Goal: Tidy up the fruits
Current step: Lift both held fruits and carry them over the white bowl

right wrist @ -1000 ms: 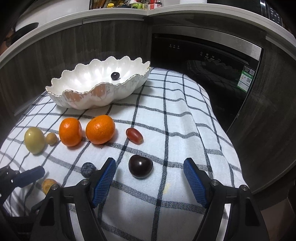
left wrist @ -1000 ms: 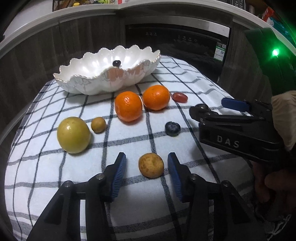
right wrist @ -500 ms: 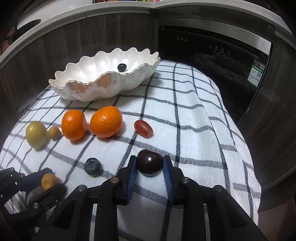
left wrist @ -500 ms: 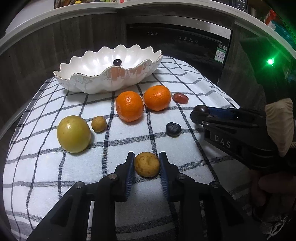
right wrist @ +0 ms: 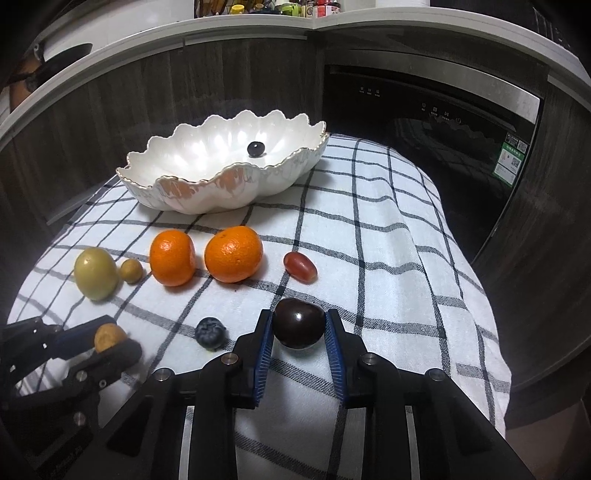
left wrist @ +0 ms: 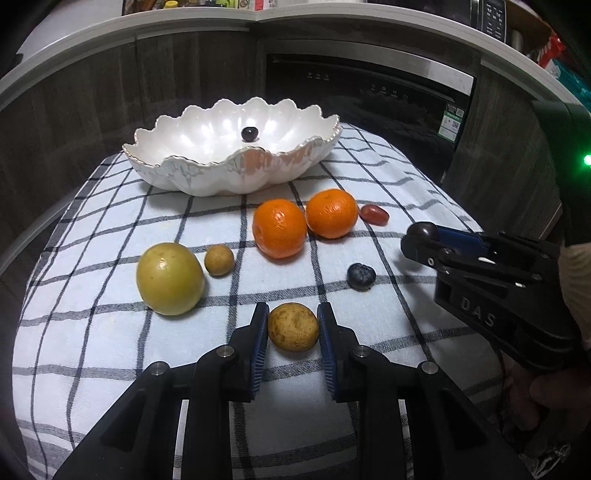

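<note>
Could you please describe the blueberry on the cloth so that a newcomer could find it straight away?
Start at the scalloped white bowl on the checked cloth, then come forward past the two oranges. The blueberry lies alone on the cloth, between the two fruits held in tongs. It is the only small dusty-blue fruit, with a puckered crown on top.

A checked cloth [right wrist: 369, 236] is spread underneath; a dark oven [right wrist: 436, 122] is seen at two o'clock, bottles [right wrist: 291, 7] at twelve.

A bowl [right wrist: 221, 173] sits at upper centre on the cloth [right wrist: 388, 258] — one grape [right wrist: 255, 148] in it. Below it, left to right, a row: guava [right wrist: 96, 273], longan [right wrist: 131, 270], two oranges [right wrist: 172, 257], tomato [right wrist: 300, 267] — a blueberry [right wrist: 210, 333] lower still.
</note>
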{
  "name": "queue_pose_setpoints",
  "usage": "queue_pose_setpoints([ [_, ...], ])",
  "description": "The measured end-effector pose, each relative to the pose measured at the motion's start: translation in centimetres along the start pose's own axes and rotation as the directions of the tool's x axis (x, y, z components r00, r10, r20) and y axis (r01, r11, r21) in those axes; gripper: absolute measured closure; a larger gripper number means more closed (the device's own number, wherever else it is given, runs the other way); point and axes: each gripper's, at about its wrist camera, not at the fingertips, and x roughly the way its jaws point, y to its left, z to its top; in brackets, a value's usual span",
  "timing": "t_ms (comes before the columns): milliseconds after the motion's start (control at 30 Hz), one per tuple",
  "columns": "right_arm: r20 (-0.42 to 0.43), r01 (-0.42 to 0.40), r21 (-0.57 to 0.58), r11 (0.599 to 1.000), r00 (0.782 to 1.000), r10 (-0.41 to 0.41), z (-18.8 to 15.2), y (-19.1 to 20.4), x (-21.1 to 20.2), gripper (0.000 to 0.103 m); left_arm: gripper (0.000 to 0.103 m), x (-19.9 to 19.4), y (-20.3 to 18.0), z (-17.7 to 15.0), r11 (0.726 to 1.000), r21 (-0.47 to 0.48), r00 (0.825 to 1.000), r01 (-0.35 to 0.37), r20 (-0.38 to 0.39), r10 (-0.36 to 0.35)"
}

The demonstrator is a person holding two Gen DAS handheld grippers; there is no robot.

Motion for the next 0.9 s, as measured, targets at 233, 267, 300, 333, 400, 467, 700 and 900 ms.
queue_pose_setpoints([
  [233,0.012,0.005,-0.010,1.000,1.000,-0.005,0.4,0.5,-1.4,0.074,0.076,-0.8,0.9,0.7,1.000,-0.025,1.000,-0.010,0.026,0.011],
  [267,0.015,0.005,-0.011,1.000,1.000,-0.005,0.5,0.6,-1.6,0.074,0.076,-1.0,1.0,0.8,0.999,-0.030,0.999,-0.011,0.032,0.012],
  [300,0.017,0.006,-0.012,1.000,1.000,-0.006,0.5,0.7,-1.8,0.074,0.076,-1.1,1.1,0.9,0.999,-0.032,0.999,-0.012,0.036,0.013],
  [333,0.020,0.007,-0.014,1.000,1.000,-0.007,0.6,0.8,-2.0,0.074,0.076,-1.3,1.3,1.0,0.999,-0.037,0.999,-0.013,0.041,0.015],
  [400,0.026,0.010,-0.018,1.000,1.000,-0.009,0.8,0.9,-2.4,0.074,0.076,-1.6,1.6,1.2,0.999,-0.046,0.999,-0.016,0.048,0.018],
  [467,0.032,0.012,-0.023,1.000,0.999,-0.012,1.0,1.1,-2.8,0.074,0.076,-1.9,2.1,1.6,0.998,-0.059,0.998,-0.020,0.058,0.023],
  [700,0.050,0.020,-0.030,0.999,0.999,-0.019,1.7,1.6,-4.2,0.074,0.076,-2.9,2.6,2.3,0.998,-0.063,0.996,-0.026,0.082,0.031],
  [900,0.065,0.012,-0.031,0.999,0.998,-0.010,2.4,2.1,-5.3,0.074,0.076,-3.9,3.2,3.3,0.996,-0.077,0.993,-0.036,0.111,0.044],
])
